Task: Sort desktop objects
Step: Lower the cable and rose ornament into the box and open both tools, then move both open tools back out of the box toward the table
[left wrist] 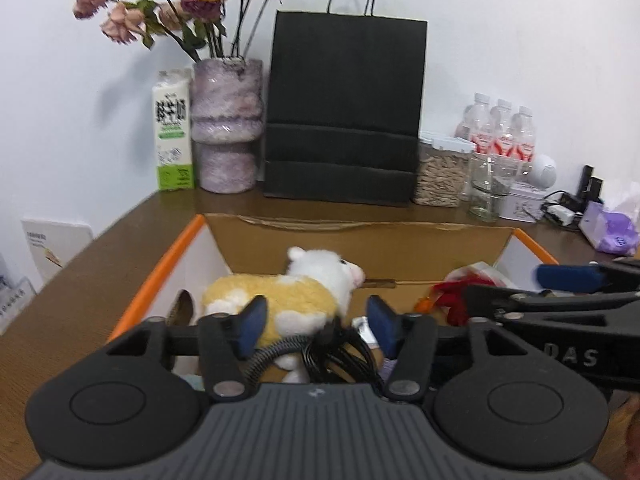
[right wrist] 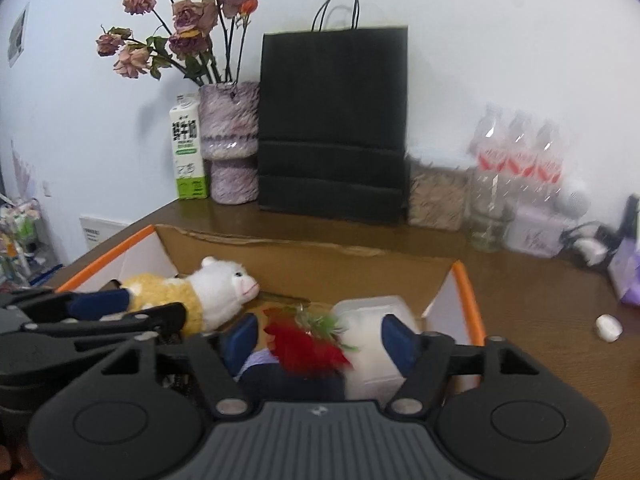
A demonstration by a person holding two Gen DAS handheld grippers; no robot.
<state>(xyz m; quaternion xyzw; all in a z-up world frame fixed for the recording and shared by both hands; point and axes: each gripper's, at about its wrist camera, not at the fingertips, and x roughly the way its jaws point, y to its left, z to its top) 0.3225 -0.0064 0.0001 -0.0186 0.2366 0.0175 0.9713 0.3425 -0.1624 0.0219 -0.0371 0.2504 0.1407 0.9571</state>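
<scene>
Left tool (left wrist: 316, 326): jaws apart, nothing pressed between the blue pads. Directly ahead of it, inside the box (left wrist: 160, 268), lies the plush (left wrist: 288, 296), yellow body and white head, with a black cable bundle (left wrist: 340, 356) just below the pads. "DAS" is readable on the right tool's body, which enters at the right of this view.

Right tool (right wrist: 320, 338): jaws apart, gripping nothing. Between and just beyond its pads lie a red flower (right wrist: 308, 346) and a white container (right wrist: 372, 320), both in the box; the plush is ahead to its left, beside the left tool.

On the tabletop (left wrist: 120, 240) beyond the box, left to right: a carton (left wrist: 173, 136) with green base and black print, illegible; a vase (left wrist: 227, 124) of dried roses; a black bag (left wrist: 344, 120); a jar (left wrist: 440, 172); a glass (left wrist: 490, 190); bottles (left wrist: 500, 128) with red labels, text too small to read. A small white object (right wrist: 608, 327) lies on the tabletop to the right tool's right.
</scene>
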